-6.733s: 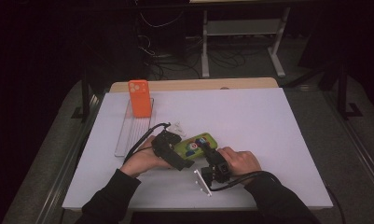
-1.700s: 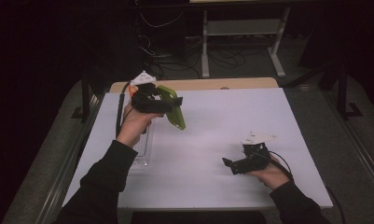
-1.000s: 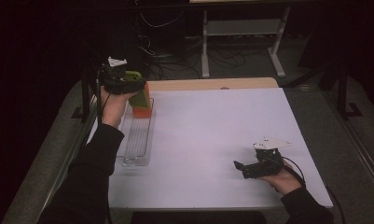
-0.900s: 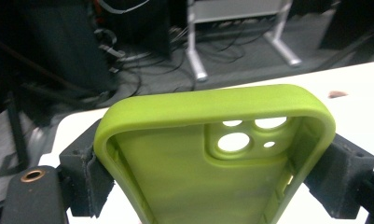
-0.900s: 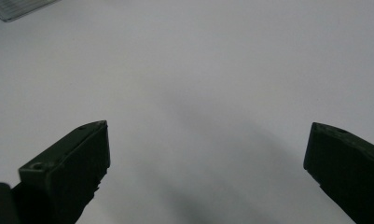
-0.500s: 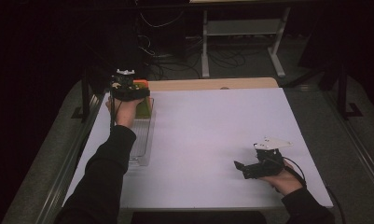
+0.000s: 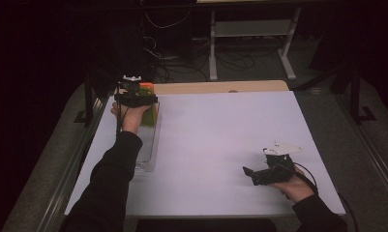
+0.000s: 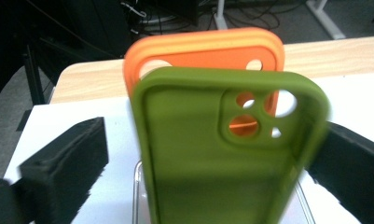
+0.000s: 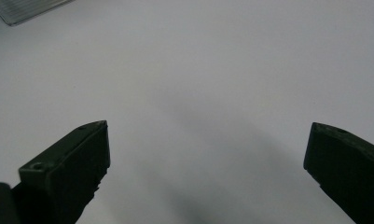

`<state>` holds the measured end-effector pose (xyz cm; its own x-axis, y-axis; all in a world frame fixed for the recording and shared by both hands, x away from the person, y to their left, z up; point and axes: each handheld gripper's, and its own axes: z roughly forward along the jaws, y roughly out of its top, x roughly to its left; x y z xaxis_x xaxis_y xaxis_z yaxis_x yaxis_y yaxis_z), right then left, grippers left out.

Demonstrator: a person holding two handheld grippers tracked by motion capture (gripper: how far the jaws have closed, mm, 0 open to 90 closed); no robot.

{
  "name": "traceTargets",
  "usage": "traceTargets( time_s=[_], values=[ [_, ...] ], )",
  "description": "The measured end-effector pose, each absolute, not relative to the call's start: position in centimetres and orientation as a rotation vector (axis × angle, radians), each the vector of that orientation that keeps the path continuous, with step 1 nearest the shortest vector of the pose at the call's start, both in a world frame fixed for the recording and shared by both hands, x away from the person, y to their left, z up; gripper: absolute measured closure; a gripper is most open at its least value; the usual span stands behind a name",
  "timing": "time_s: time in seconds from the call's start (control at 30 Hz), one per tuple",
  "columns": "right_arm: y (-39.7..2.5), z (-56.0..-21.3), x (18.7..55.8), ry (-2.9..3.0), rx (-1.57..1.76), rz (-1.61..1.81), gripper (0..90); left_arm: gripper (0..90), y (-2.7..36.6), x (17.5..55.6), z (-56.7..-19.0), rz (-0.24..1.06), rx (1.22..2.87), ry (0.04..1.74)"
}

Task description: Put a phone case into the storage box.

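An olive-green phone case (image 8: 222, 163) stands upright in a clear slotted rack (image 7: 148, 145), just in front of an orange phone case (image 8: 203, 46) in the same rack. My left gripper (image 8: 212, 154) is open around the green case. There is a gap at its left jaw, and the right jaw sits at the case's edge. In the high view that left gripper (image 7: 137, 100) is at the rack's far end, by the orange case (image 7: 146, 87). My right gripper (image 7: 252, 174) rests near the table's front right, open, with bare white table (image 9: 198, 70) between its jaws.
The rack (image 8: 137, 186) lies along the left side of the white table top (image 7: 220, 135). A wooden strip (image 7: 220, 87) borders the far edge. Beyond it are a dark floor, cables and a white desk frame (image 7: 249, 29).
The left hand carried the green case from the table's middle to the rack at far left and lowered it in front of the orange case. The right gripper withdrew to the front right.
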<state>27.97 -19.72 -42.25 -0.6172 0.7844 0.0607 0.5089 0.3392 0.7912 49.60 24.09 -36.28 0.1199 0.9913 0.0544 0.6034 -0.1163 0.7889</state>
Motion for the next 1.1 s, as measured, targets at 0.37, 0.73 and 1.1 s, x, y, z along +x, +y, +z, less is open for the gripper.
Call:
traceTargets(
  time_s=[0.37, 0.73, 1.1],
  values=[
    [-19.8, -42.3, 28.0, 2.274, 1.146, 1.165, 0.0, 0.0, 25.2, 48.8, -34.6, 0.752, 1.8, 1.439],
    [-19.8, -42.1, 28.0, 2.276, 1.128, 1.175, 0.0, 0.0, 25.7, 44.8, -33.9, 0.508, 1.954, 1.168],
    [-19.9, -42.0, 28.0, 2.277, 1.107, 1.195, 0.0, 0.0, 25.6, 39.3, -33.7, 0.367, 2.014, 0.947]
  ],
)
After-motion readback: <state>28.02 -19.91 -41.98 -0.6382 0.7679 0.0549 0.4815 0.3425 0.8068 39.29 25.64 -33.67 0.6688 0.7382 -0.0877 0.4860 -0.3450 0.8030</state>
